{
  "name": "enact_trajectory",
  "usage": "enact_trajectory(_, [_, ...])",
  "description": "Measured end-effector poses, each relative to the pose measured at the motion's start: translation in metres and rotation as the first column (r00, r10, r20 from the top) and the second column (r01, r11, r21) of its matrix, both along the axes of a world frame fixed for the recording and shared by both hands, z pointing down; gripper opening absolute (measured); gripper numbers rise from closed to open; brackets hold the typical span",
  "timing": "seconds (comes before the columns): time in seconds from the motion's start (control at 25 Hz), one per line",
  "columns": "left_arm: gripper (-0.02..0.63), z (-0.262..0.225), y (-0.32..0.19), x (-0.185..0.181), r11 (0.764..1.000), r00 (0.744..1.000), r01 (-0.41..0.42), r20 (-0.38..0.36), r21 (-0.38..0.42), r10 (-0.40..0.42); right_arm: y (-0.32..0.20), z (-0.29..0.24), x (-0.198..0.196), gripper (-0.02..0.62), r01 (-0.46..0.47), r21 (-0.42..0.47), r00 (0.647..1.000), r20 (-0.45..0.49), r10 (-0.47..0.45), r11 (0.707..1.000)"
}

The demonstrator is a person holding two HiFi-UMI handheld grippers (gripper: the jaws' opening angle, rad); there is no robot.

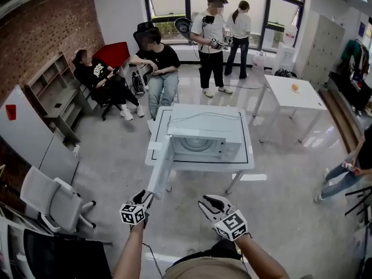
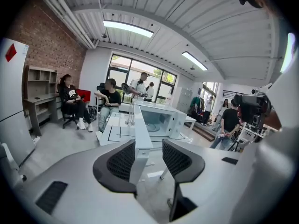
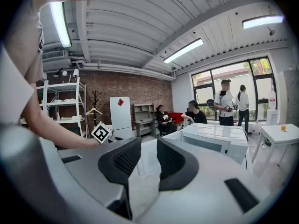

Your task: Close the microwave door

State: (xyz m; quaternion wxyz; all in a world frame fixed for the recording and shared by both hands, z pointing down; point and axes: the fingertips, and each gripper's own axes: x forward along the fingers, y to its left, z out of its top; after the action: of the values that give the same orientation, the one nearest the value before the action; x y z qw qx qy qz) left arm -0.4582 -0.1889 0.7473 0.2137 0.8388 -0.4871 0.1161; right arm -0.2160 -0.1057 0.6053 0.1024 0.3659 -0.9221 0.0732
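Two grippers are in play, and only the left one matters for the next move.

Layout: the microwave [image 1: 200, 139] sits mid-tabletop on the white table [image 1: 247, 166], with its cavity facing me. Its door [image 1: 161, 170] is hinged at the oven's left front corner and stands swung wide. It runs edge-on toward me, so its long axis goes from the hinge out past the table's near-left corner. The free end hangs beyond the table's near edge.

Key relation: the left gripper [image 1: 145, 201] is just beside that free end and lined up with the door's length. The right gripper [image 1: 208, 205] is further off to the right, in front of the table's near edge. The left is clearly the nearer.

Left gripper: the jaws are spread wide. In the left gripper view the door's thin edge stands upright in the gap, close to the left pad [image 2: 122, 161]. Neither pad is pressing on it, and I cannot tell whether the left pad grazes it. Nothing is gripped.

Right gripper: the jaws are partly apart with nothing between them. Through the gap I see only the door's flat white face well beyond the pads.

Judgement: closing not yet begun. The free end needs pushing rightward and away toward the cavity, so contact should be on the door's left face.
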Motion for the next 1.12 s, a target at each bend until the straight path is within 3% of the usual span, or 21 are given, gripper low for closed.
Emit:
enact_trajectory(0.48, [0.173,0.016,0.002,0.03,0.995,0.995,-0.08,-0.062,-0.053,0.076,-0.021,0.01,0.025,0.094,-0.019,-0.031,1.0,-0.022,0.018,0.999])
enact_trajectory(0.72, [0.173,0.011,0.007,0.066,0.995,0.99,-0.086,-0.114,-0.058,0.079,-0.038,0.013,0.043,0.094,-0.006,-0.036,0.999,-0.035,0.005,0.999])
enact_trajectory(1.12, [0.173,-0.002,-0.011,0.139,0.99,0.987,-0.129,-0.101,-0.06,0.123,-0.087,0.011,0.084,0.094,0.029,-0.037,0.999,-0.024,-0.03,0.999])
